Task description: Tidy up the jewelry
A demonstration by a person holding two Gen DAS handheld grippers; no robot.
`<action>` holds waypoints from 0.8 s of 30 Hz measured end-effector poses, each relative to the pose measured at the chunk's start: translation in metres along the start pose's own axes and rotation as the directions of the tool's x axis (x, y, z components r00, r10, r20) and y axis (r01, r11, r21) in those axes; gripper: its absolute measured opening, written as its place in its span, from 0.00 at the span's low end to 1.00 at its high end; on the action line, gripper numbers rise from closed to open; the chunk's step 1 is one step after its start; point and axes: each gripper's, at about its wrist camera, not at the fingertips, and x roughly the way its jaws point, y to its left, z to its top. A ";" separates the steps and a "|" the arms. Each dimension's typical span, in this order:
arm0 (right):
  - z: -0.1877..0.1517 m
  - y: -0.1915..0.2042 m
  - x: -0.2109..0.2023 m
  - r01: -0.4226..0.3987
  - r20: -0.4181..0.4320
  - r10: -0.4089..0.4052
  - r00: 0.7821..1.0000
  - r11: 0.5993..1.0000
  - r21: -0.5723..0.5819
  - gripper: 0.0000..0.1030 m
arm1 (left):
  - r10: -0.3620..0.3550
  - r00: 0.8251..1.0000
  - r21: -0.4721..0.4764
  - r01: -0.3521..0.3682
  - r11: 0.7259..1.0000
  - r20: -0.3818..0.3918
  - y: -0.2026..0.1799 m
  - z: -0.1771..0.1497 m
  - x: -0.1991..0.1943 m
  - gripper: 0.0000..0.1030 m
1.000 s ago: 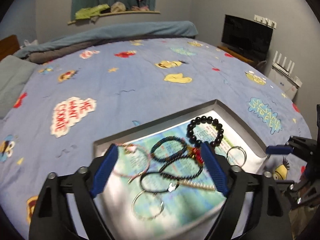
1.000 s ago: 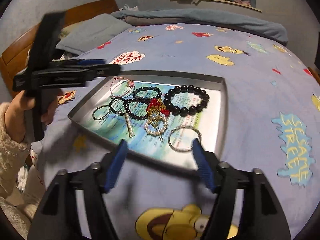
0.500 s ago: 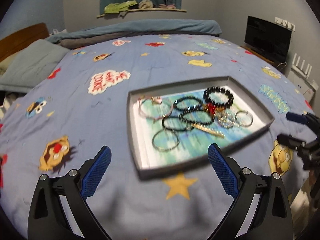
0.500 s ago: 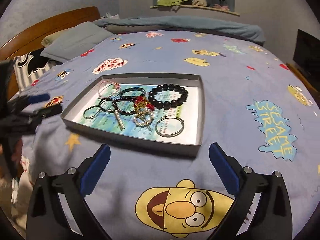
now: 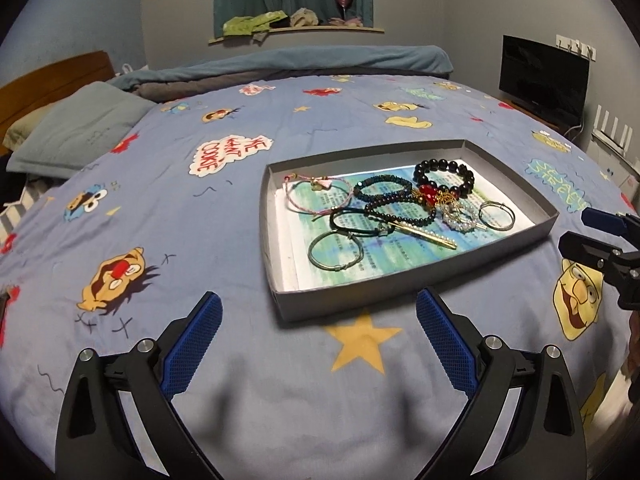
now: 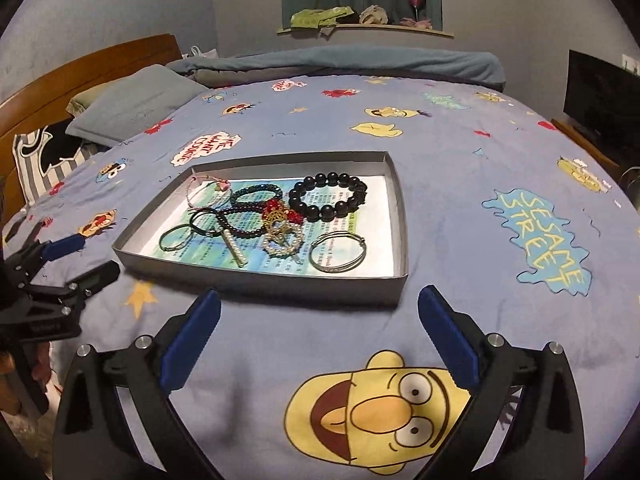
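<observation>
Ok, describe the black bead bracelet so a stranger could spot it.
On the bed sits a grey tray of jewelry. The black bead bracelet lies toward its far right corner, beside a red charm. It has the largest beads there: round, glossy black.

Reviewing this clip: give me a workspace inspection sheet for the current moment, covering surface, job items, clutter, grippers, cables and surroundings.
Surface: bedspread, blue with cartoon prints, mostly flat.
Job's things: grey tray lined with printed paper, holding the black bead bracelet, pink cord bracelet, two dark beaded bracelets overlapping, a red and gold charm piece, pearl piece, gold bar pin and two thin bangles; several pieces lie tangled at the centre.
Clutter: clothes on the window shelf; a striped garment by the pillow.
Grippers: left gripper and right gripper both hover short of the tray, jaws open and empty.
Cables: nothing seen clearly.
Surroundings: wooden headboard, TV, green curtain.
</observation>
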 end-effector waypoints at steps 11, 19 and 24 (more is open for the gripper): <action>-0.002 0.003 -0.001 0.007 -0.001 -0.007 1.000 1.000 -0.006 0.95 | -0.009 1.000 0.006 0.009 1.000 0.002 -0.002 -0.001 -0.002 0.94; -0.001 0.004 -0.002 0.011 -0.001 -0.011 1.000 1.000 -0.014 0.95 | -0.010 1.000 0.011 0.010 1.000 -0.001 -0.005 -0.001 -0.003 0.94; -0.001 0.004 -0.002 0.011 0.000 -0.011 1.000 1.000 -0.012 0.95 | -0.011 1.000 0.010 0.011 1.000 -0.002 -0.004 -0.001 -0.003 0.94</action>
